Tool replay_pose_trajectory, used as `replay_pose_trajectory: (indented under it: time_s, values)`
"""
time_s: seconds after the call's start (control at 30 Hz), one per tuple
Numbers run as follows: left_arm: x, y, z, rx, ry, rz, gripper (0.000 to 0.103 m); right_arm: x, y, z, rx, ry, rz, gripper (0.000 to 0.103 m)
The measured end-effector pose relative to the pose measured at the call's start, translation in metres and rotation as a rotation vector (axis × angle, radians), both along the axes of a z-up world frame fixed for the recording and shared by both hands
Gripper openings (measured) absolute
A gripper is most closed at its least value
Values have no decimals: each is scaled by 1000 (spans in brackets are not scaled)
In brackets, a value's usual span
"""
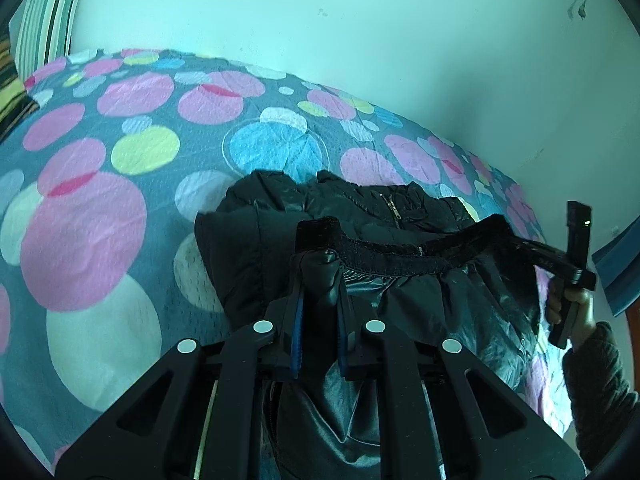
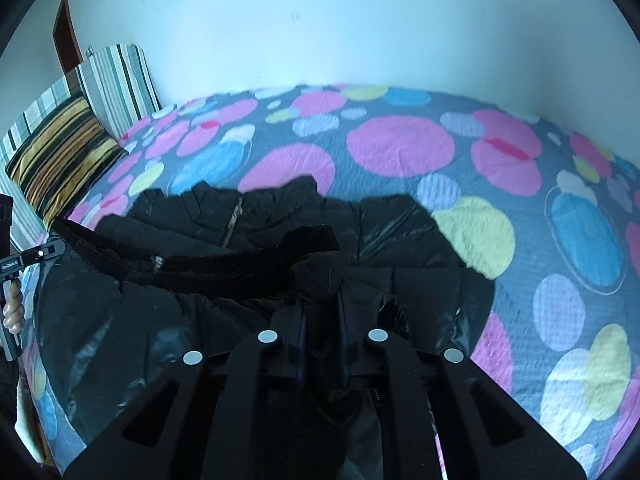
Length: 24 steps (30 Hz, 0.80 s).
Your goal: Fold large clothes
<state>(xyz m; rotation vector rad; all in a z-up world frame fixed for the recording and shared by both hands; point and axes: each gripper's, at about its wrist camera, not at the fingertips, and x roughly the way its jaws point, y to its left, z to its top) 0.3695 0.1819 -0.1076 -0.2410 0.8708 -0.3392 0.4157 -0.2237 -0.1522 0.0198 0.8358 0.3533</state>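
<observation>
Nearest the lens in the left wrist view, we find the left hand-held gripper [image 1: 320, 268] clamped on a puffed fold of the black jacket [image 1: 400, 300], just under its dark fuzzy hem band [image 1: 384, 246]. In the right wrist view the right hand-held gripper [image 2: 320, 284] has its jaws drawn together over black cloth at the band's other end; the dark fabric hides the pads, so we judge it gripped rather than confirm it. From the left camera the person's hand [image 1: 568, 308] holds that second tool at 3 o'clock.

Beyond both tools, the jacket lies on the bed [image 1: 100, 200], its zipper [image 1: 394, 212] toward 12 o'clock, with the raised band stretched between the two grips. The spotted bedspread extends past it to the wall [image 1: 360, 40]. Striped pillows [image 2: 64, 152] sit at 10 o'clock in the right view.

Risks, in our judgement: the shell is glossy and padded, so a shallow bite may slip once the edge is carried over. Uneven travel between the two hands would skew the fold line. Trapped air in the padding may spring the fold open, and a grip on one layer only would leave the lining behind.
</observation>
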Motion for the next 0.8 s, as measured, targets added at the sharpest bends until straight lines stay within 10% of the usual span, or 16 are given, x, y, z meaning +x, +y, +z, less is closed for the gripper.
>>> replay_pose_trajectory:
  time_s: [0.27, 0.8]
  values:
    - [56, -21, 22, 107, -51, 22, 11, 27, -10, 25, 32, -75, -90, 11]
    - [134, -51, -50, 288, 56, 80, 11, 90, -16, -53, 24, 122, -220, 12]
